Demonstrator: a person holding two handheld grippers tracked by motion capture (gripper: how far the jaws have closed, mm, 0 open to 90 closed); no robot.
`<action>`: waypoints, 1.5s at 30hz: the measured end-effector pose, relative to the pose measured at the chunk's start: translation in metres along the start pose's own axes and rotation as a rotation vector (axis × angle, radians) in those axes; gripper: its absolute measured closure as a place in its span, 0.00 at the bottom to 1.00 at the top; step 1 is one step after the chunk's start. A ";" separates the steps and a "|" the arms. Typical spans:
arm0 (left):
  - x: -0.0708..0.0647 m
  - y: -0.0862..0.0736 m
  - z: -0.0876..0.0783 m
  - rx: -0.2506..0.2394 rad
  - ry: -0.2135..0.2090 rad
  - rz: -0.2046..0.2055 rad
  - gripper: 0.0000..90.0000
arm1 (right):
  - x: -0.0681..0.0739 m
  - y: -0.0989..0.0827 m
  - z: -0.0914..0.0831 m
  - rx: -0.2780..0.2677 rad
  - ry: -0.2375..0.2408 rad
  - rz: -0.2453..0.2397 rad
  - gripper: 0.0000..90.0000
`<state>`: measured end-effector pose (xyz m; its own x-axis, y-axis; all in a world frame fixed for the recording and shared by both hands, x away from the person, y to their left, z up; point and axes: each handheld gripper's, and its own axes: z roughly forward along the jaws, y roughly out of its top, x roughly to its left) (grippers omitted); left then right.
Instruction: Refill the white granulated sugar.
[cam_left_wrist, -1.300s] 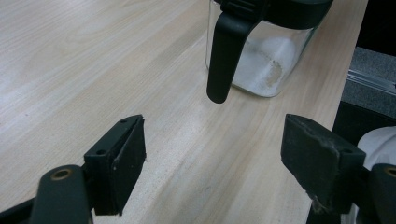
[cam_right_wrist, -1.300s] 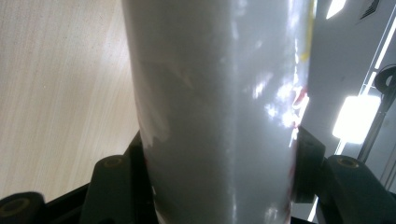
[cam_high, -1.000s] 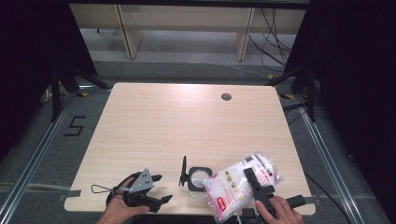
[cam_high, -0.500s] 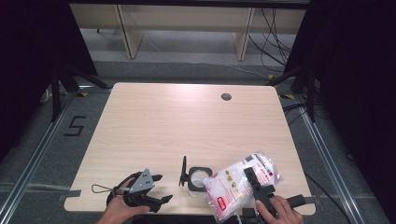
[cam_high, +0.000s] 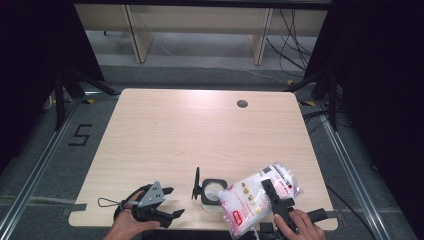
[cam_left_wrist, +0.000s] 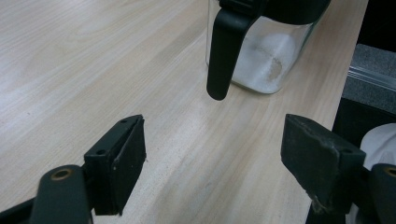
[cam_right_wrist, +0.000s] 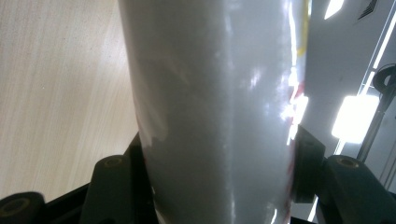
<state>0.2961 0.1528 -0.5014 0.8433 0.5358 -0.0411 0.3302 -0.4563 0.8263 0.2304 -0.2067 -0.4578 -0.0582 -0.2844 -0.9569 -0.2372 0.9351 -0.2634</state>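
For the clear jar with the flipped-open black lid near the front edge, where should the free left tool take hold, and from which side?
Grip the clear jar across its glass body below the black collar, coming level from the left tool's own side. The walls look straight and it stands upright; the hanging lid faces that side, so go under or beside it.

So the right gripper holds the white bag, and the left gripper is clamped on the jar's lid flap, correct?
Not quite. The left gripper is open with nothing between its jaws; the jar stands ahead of it, as the left gripper view shows. The right gripper does hold the white bag.
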 end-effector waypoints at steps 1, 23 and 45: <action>0.001 0.000 0.000 0.010 -0.002 0.011 0.24 | 0.000 0.000 0.000 0.002 0.002 0.005 0.49; 0.002 0.000 0.000 0.023 0.002 0.015 0.24 | -0.002 0.000 0.001 -0.013 -0.016 -0.024 0.49; 0.001 0.000 -0.001 0.009 0.005 -0.004 0.24 | 0.000 0.000 0.000 -0.003 -0.014 -0.009 0.49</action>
<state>0.2960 0.1539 -0.5013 0.8400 0.5410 -0.0411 0.3371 -0.4610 0.8208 0.2308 -0.2070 -0.4573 -0.0420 -0.2901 -0.9561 -0.2402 0.9318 -0.2722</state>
